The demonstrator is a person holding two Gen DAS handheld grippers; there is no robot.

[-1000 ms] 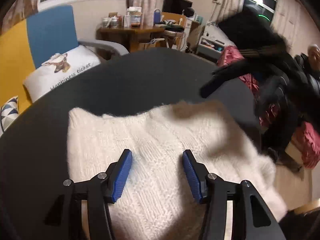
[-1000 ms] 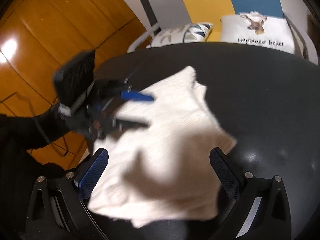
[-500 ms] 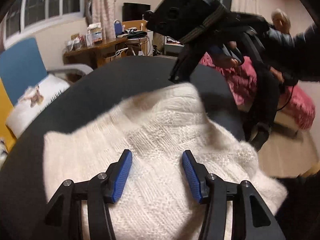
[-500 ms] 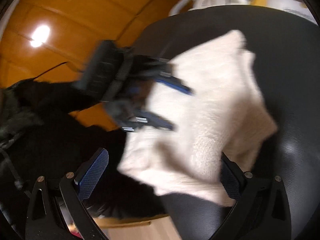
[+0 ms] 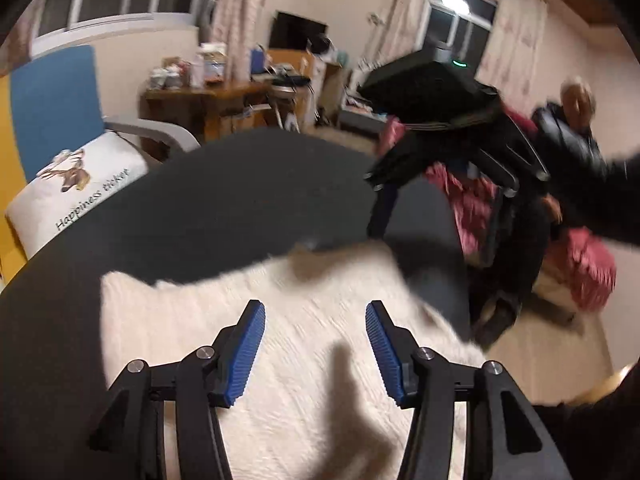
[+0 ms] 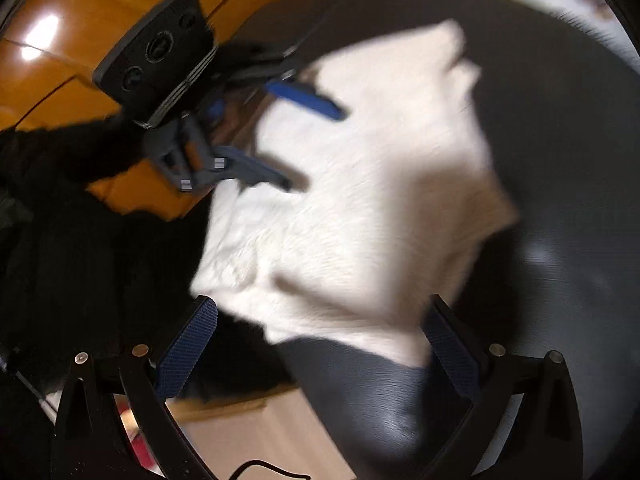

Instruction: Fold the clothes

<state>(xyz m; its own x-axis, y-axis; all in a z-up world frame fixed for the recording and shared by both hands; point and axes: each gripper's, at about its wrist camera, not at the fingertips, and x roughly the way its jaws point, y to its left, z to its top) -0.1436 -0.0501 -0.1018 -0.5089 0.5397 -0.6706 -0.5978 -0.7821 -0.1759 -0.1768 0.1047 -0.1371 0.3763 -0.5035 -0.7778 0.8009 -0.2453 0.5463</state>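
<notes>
Motion-blurred sweater [image 6: 360, 200], near edge cropped

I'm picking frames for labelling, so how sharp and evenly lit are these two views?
Left wrist: the left claw is crisp, the white sweater slightly smeared and crossed by a dark shadow, the right claw blurred. Right wrist: heavy motion blur over the sweater, and lamp glare on the orange floor.

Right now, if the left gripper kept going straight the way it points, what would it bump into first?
Most likely the white knitted sweater lying on the dark round table. The left gripper is open and angled down at it, though the gap above the cloth is hard to judge.
</notes>
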